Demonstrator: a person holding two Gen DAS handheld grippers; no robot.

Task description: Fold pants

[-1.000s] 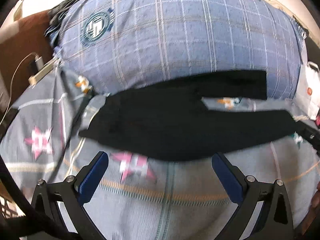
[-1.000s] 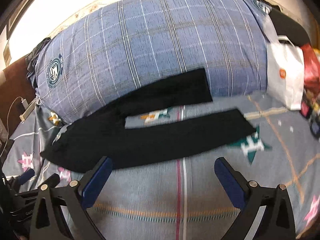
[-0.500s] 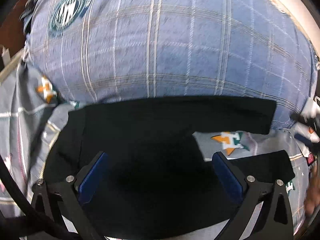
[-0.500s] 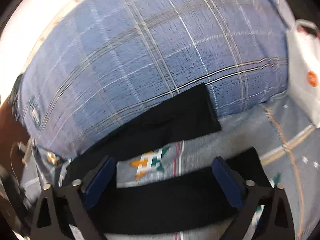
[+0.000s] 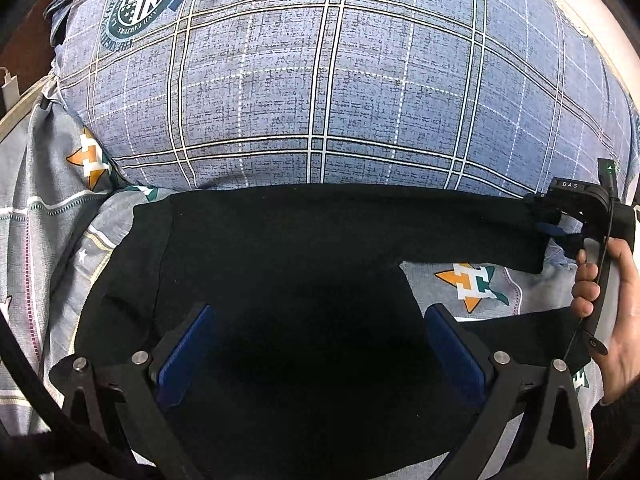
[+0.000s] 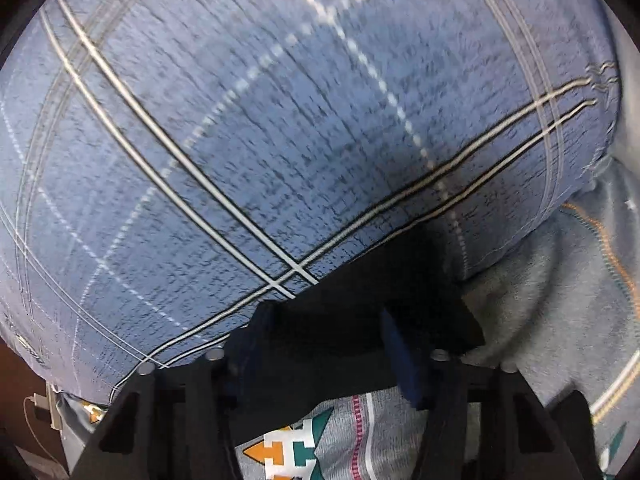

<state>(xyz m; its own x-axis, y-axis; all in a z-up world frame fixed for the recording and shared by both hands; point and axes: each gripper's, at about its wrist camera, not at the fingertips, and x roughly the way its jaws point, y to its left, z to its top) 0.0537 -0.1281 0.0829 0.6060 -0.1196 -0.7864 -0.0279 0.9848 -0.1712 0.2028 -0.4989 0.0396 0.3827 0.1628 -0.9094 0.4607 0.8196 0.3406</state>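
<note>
We have folded nothing yet: the one pair of pants (image 5: 304, 280) lies flat on the sheet (image 5: 48, 220), both legs spread apart, its seat right under our left gripper (image 5: 316, 354), whose jaws stand wide and released above the cloth. Our right gripper (image 6: 328, 344) has just been closing around the far leg's hem (image 6: 432, 320), the cloth between its pads, though whether they already pinch it we cannot tell. We count two grippers, two legs and one plaid pillow (image 5: 340, 80) beyond them.

Pants (image 5: 304, 280) lower edge cut off – right-wrist view motion-blurred – grip on hem unclear
</note>
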